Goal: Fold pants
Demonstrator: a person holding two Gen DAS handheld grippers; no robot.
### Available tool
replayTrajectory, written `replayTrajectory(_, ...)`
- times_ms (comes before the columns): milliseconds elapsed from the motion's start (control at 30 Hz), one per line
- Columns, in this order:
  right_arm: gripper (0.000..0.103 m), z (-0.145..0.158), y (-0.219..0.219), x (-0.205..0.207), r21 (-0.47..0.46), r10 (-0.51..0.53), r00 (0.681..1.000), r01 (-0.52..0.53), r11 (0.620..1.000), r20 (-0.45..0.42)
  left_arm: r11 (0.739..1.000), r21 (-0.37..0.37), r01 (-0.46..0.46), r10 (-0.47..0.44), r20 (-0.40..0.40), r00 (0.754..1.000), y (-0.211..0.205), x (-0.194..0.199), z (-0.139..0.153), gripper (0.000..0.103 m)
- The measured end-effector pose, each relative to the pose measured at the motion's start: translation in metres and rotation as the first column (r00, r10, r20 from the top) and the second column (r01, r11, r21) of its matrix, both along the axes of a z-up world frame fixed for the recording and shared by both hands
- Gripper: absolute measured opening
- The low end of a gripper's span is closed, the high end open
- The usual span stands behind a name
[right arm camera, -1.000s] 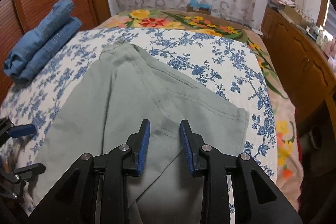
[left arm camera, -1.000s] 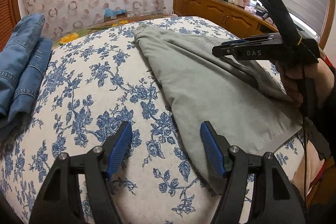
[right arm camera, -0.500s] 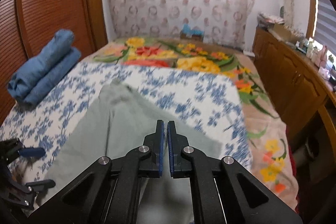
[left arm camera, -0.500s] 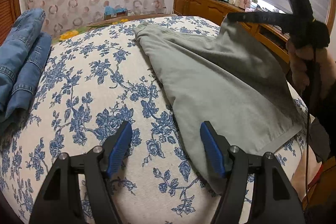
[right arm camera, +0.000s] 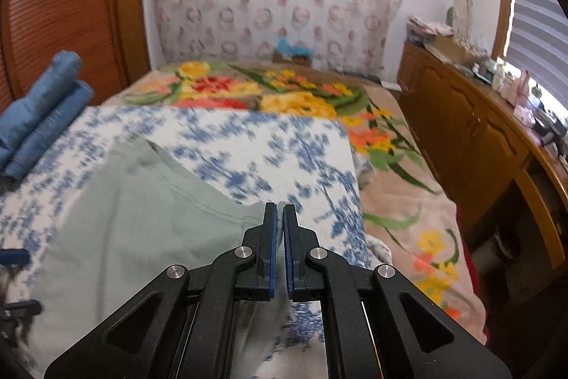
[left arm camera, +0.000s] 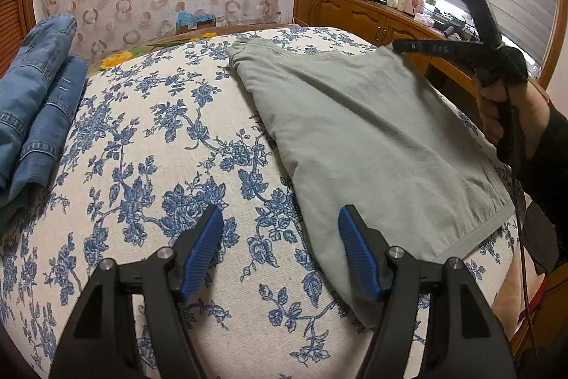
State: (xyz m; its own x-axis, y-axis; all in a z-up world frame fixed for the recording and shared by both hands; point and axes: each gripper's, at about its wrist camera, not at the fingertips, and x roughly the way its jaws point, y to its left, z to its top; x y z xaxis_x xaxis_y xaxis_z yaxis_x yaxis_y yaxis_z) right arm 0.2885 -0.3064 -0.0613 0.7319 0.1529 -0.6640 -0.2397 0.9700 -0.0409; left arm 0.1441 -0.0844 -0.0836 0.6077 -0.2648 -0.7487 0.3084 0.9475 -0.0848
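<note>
Grey-green pants (left arm camera: 369,144) lie on a blue-flowered bedspread (left arm camera: 149,144), one end far, the hem near me. My left gripper (left arm camera: 280,247) is open and empty, low over the spread at the pants' near left edge. My right gripper (right arm camera: 280,226) is shut on the pants' right edge (right arm camera: 156,222) and holds that corner lifted above the bed; it shows from the side in the left wrist view (left arm camera: 401,47).
Folded blue jeans (left arm camera: 32,102) lie at the bed's left side. A bright flowered blanket (right arm camera: 284,95) covers the far end of the bed. A wooden sideboard (right arm camera: 472,130) with clutter stands along the right, below the window blind.
My right gripper shut on the pants' edge and lifted it up and to the right. The left gripper has stayed put and open.
</note>
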Motion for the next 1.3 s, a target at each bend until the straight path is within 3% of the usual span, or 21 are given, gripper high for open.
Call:
replayTrajectory(300,0.002,-0.004,-0.025,-0.002,0.080,-0.078,0.994,0.084,0.993,-0.079,1.000,0.001,0.000,0.000,0.000,1.000,-0.001,0.000,0.000,0.068)
replayTrajectory(467,0.020,0.000,-0.020,-0.031,0.080,-0.044,0.996,0.051,0.996,-0.082,1.000,0.001,-0.001,0.001,0.000,1.000,-0.001,0.000,0.000,0.068)
replayTrajectory(600,0.027,-0.005,-0.005,-0.061,0.112,0.061,0.991,-0.048,0.993,-0.120,1.000,0.002,-0.001,0.001,0.001,1.000,-0.001,0.000,0.000,0.068)
replayTrajectory(800,0.029,-0.017,0.022,-0.101,0.080,0.145,0.982,-0.136,0.987,-0.122,1.000,0.002,-0.001,0.001,0.001,1.000,-0.001,0.000,-0.001,0.068)
replayTrajectory(1100,0.034,-0.032,0.032,-0.110,0.041,0.130,0.982,-0.125,0.991,-0.135,1.000,0.001,-0.002,0.002,0.002,1.000,-0.002,-0.001,-0.001,0.068)
replayTrajectory(1233,0.047,-0.032,0.036,-0.115,0.014,0.109,0.984,-0.108,0.994,-0.143,1.000,-0.004,-0.004,0.004,0.006,1.000,0.002,-0.003,0.002,0.068)
replayTrajectory(1300,0.049,-0.032,0.038,-0.122,0.002,0.101,0.985,-0.102,0.995,-0.140,1.000,-0.006,-0.007,0.008,0.015,1.000,0.004,-0.007,0.006,0.068)
